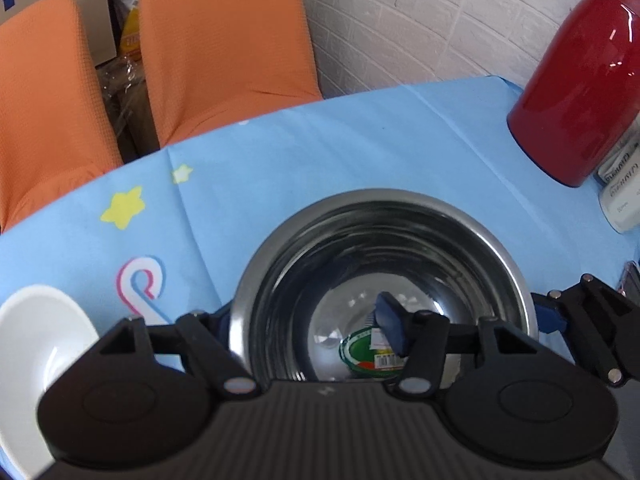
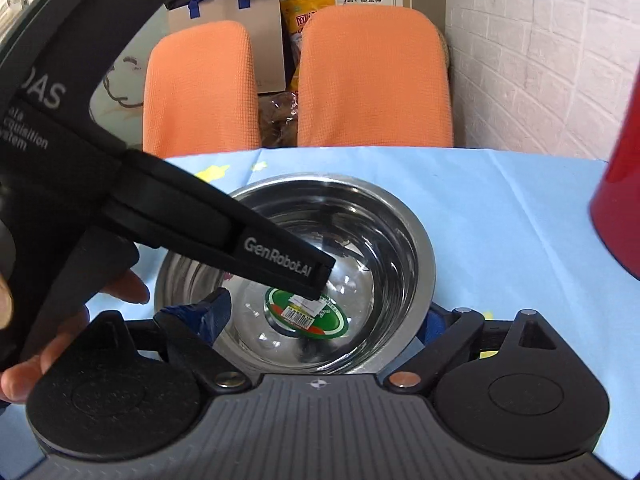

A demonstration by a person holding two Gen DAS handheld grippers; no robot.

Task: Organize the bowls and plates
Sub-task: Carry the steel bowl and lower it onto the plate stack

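A steel bowl [image 1: 384,216] sits on a light blue tablecloth [image 1: 320,152] printed with stars, directly ahead of the left claw [image 1: 306,320]. The claw's jaws stand partly apart, astride the bowl's near wall: one blue pad is outside the rim on the claw's left and the other hangs inside the bowl, above a green label [image 1: 368,354] on the bottom. Neither pad clearly presses the metal.

The right claw [image 2: 324,316] meets the same bowl from its own side. Its jaws are also apart, one finger inside the bowl and one just outside the rim to that claw's right. A hand [image 2: 60,320] holds the left claw.

A white bowl [image 1: 40,340] lies just to the left claw's left. A red flask [image 1: 580,80] stands further ahead, to its right. Two orange chairs [image 1: 224,40] stand beyond the table.
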